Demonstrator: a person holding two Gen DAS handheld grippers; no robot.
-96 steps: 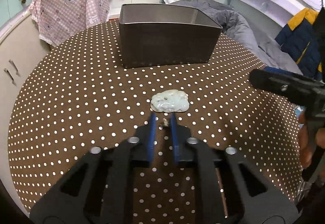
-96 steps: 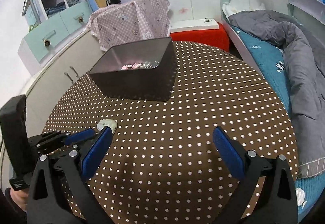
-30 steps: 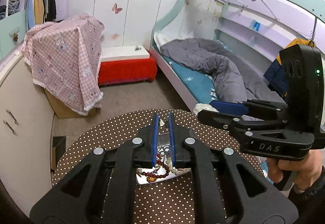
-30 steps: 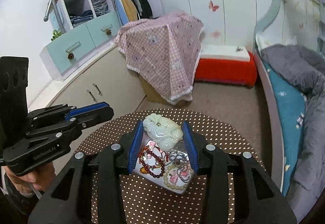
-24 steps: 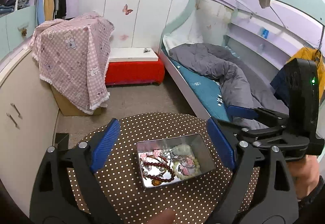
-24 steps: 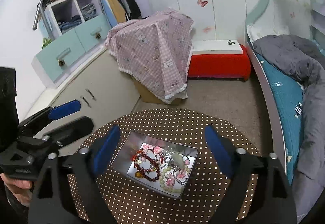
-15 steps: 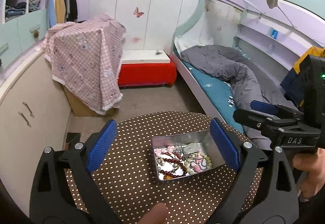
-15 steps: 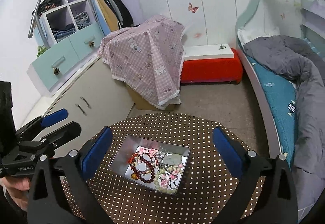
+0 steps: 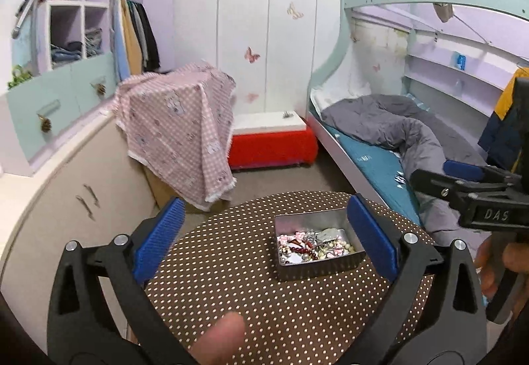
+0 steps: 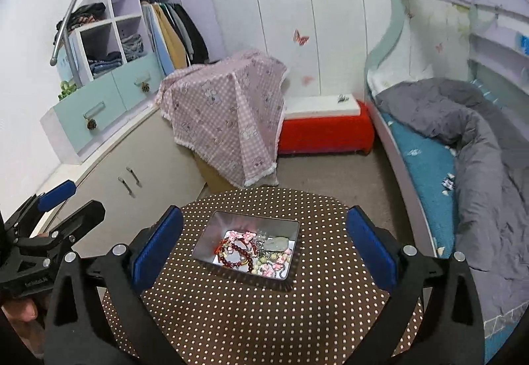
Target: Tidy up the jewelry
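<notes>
Both deposits look done: left gripper (image 9: 264, 242) and right gripper (image 10: 264, 242) gape empty above the jewelry tin (image 10: 294, 226) (pendant (image 10: 277, 243) at its two o'clock); next, confirm table clear.

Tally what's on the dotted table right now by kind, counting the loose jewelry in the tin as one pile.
Metal tin: 1
Jewelry pile inside the tin, pale jade pendant on top: 1
Loose items on the tablecloth outside the tin: 0
Total: 2
</notes>
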